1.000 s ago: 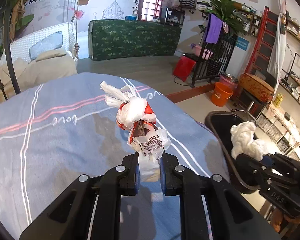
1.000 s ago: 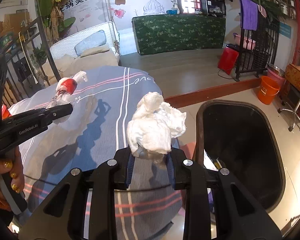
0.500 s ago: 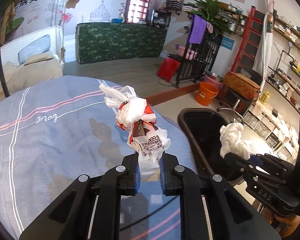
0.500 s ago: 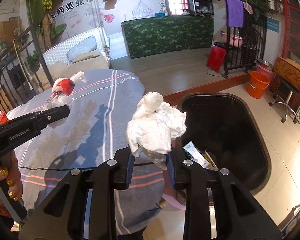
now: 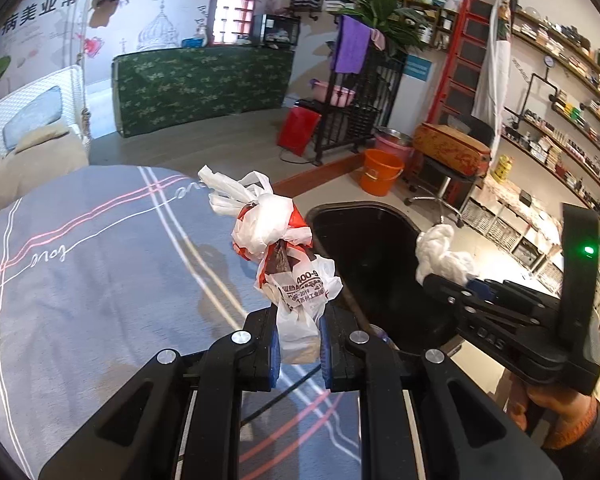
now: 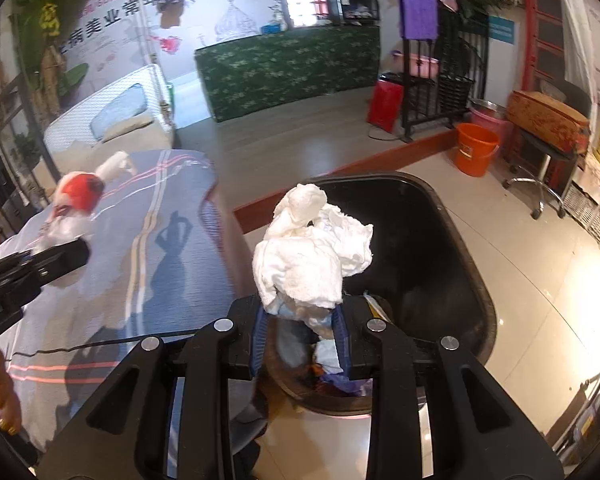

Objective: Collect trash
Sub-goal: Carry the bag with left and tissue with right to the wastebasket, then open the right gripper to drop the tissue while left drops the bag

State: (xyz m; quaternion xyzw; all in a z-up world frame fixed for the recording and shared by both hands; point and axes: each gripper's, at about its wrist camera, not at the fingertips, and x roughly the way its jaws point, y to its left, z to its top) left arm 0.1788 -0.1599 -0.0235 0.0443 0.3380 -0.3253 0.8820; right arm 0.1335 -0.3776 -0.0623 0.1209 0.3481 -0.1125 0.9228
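Jaws of the left gripper (image 5: 299,350) pinched only the tail of a knotted plastic bag (image 5: 284,252) above the table's edge; the right gripper (image 6: 300,338) clamped a tissue wad (image 6: 312,256) over the black bin (image 6: 452,248). An early left release risked dropping the bag short of the rim

Our left gripper (image 5: 299,350) and right gripper (image 6: 300,334) are matte black, with blue pads and silver screws on the linkages. Beside the green light (image 5: 588,249), our right handle bears pale lettering, perhaps "DAS". Gold-painted nails show on our left hand (image 6: 0,396).
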